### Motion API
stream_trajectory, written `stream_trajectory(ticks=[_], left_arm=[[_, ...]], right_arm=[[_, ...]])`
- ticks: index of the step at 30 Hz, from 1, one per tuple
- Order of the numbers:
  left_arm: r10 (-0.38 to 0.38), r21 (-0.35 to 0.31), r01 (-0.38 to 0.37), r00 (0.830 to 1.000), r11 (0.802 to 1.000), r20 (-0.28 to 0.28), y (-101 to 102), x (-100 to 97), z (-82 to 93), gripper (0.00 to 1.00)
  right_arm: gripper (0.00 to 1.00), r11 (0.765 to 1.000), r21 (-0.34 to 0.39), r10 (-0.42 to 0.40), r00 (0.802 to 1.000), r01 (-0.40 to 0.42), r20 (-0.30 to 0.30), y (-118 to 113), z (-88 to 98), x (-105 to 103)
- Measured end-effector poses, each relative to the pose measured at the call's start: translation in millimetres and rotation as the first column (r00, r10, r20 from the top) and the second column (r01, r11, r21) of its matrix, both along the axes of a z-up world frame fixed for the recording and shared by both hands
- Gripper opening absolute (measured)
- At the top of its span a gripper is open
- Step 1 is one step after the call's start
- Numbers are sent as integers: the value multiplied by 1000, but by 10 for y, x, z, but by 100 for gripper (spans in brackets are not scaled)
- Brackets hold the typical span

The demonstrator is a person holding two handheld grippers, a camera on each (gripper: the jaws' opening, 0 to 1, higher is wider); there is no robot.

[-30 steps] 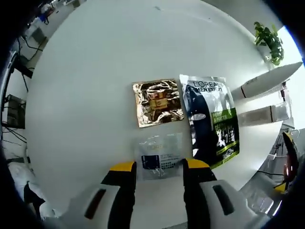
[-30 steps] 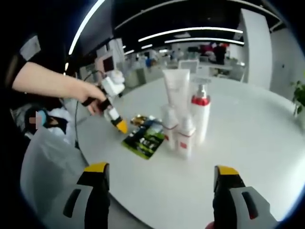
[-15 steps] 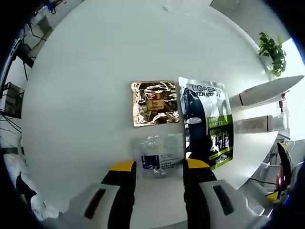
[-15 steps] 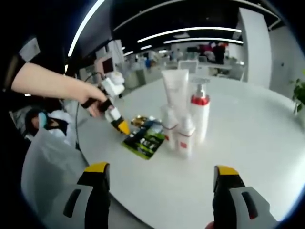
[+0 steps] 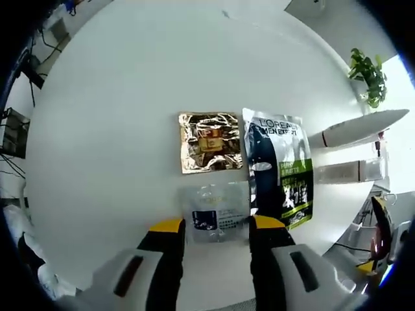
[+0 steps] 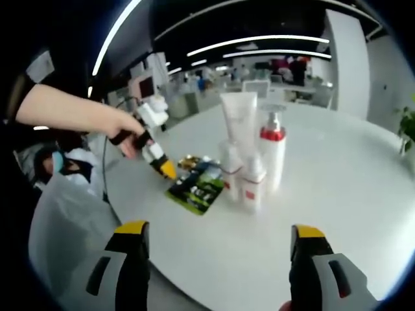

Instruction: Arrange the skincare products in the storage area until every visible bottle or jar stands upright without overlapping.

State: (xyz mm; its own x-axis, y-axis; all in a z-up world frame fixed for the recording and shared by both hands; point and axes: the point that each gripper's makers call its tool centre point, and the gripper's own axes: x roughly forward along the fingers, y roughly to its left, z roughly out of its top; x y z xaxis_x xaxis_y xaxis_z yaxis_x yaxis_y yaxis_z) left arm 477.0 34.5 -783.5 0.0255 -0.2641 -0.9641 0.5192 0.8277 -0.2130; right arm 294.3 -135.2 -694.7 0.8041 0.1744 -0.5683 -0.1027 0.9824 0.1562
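Observation:
On the white round table [image 5: 117,129] lie three flat sachets: a gold foil one [image 5: 210,142], a black-and-green L'Oreal one [image 5: 279,168] and a clear one with a blue label [image 5: 216,211]. My left gripper [image 5: 217,225] is open, its yellow tips flanking the clear sachet's near edge. In the right gripper view, a white tube [image 6: 239,123], a red-collared pump bottle [image 6: 273,152] and two small bottles [image 6: 252,188] stand upright together. My right gripper [image 6: 220,230] hangs open, well short of them. A hand [image 6: 123,133] holds the left gripper [image 6: 159,162] over the sachets [image 6: 198,188].
The table's edge [image 6: 162,265] runs close below my right gripper's jaws. A potted plant [image 5: 366,68] stands beyond the far rim of the table. Office desks and ceiling lights fill the background. Bare tabletop spreads to the right of the bottles [image 6: 343,175].
The left gripper view has shifted slightly; the sachets and bottles have stayed put. Both grippers remain open.

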Motion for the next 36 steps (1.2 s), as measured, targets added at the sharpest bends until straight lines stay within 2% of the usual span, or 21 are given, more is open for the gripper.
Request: stream_trajectory(ticks=[3,15,25,29,36], left_arm=[[-8,-5,8,1000,1000,-9,-19,-37,-3,52],[-36,-9,36,999,999,-14,-33,-39,-8,52],[-64,-88,62,998,994,-18,-107,-89,88,64],[-92,-131,92,996,987,6,-84,-102,195,67],[-141,-256,174,980,951,142,-57,-13,434,80]], right_arm=[[93,1000,1,-1,1000,1,-1,-3,-3,-3],[93,1000,-2,5,1000,-5,-12,6,-20,-13],[93,1000,-25,4,999,-5,-37,-9,-66,-32],[93,999,-36,-8,999,6,-53,-38,-94,-49],[93,999,-49,-26,997,22,-75,-83,-136,-70]])
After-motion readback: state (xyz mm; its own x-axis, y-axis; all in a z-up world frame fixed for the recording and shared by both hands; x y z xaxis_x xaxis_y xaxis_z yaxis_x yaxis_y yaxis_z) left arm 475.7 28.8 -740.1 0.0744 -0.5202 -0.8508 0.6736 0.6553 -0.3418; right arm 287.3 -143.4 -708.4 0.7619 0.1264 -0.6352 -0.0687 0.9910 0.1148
